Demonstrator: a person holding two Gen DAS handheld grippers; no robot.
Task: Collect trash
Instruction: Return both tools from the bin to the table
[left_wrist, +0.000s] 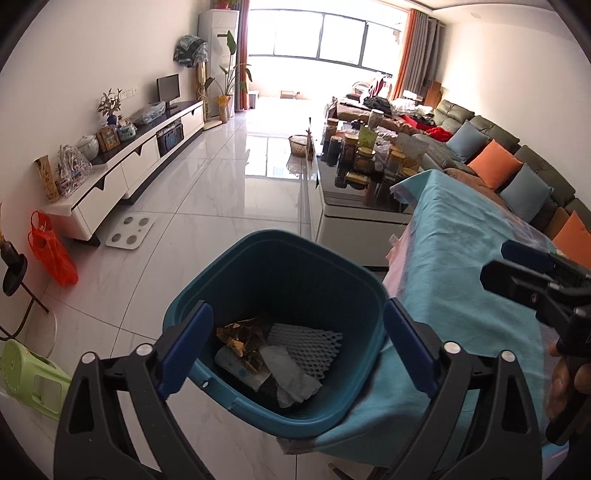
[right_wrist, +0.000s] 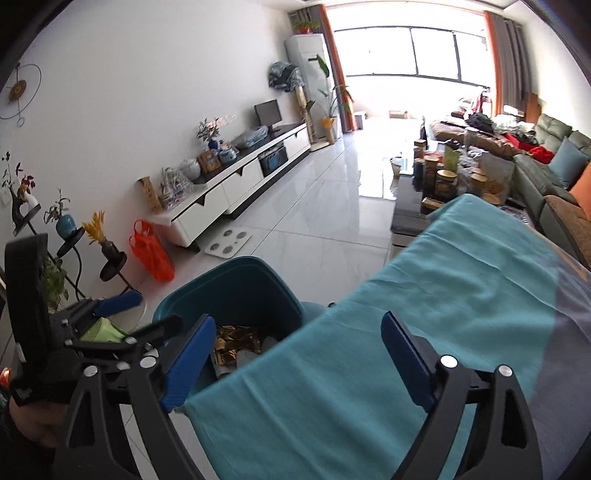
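Observation:
A dark teal trash bin stands on the floor against the table's end. Inside it lie a gold wrapper, a white foam net, a crumpled tissue and a white bottle. My left gripper hangs over the bin's mouth, open, with nothing between its fingers. My right gripper is open and empty above the edge of the teal tablecloth, just right of the bin. Each gripper shows in the other's view: the right gripper and the left gripper.
An orange plastic bag and a white scale lie on the tiled floor by the TV cabinet. A green stool lies at lower left. A coffee table with jars and a sofa stand beyond.

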